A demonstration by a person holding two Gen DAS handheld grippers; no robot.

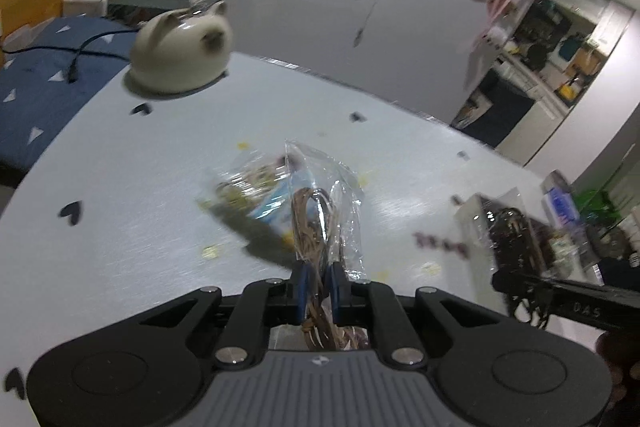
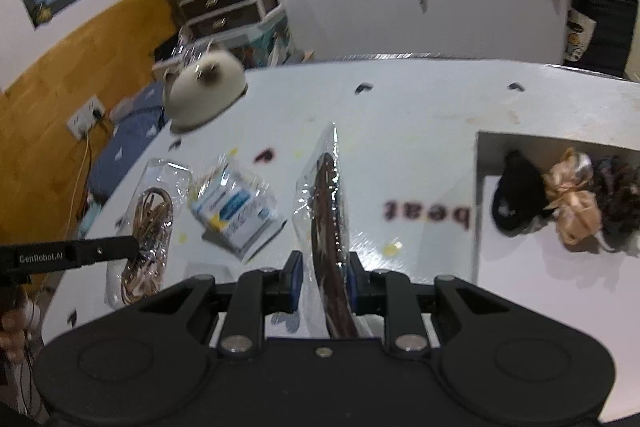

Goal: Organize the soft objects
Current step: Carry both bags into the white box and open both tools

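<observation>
Both claws were busy at once, which I judged the main risk. The left claw (image 1: 319, 283) was clamped on a clear plastic bag of tan cord (image 1: 320, 223), and the right claw (image 2: 322, 277) was clamped on a second clear bag holding a dark brown loop (image 2: 330, 211), which stood edge-on and upright above the counter (image 2: 420, 107). Both bags were thin, glossy and crinkled, the kind of film that slides between pads, so either could slip out if it were swung quickly. The cords inside were loose and could shift and tip a bag over. A flat blue-and-white packet (image 2: 236, 211) lay on the counter between the two bags, just beside the tan one, and could be dragged or knocked by it. To the right stood a shallow white box (image 2: 478, 163) already holding soft things: a black fabric piece (image 2: 516, 203), a shiny peach satin scrunchie (image 2: 572, 203) and something dark and frizzy at the edge. A smooth, rounded cream pot (image 2: 204, 87) sat well apart at the far corner.
</observation>
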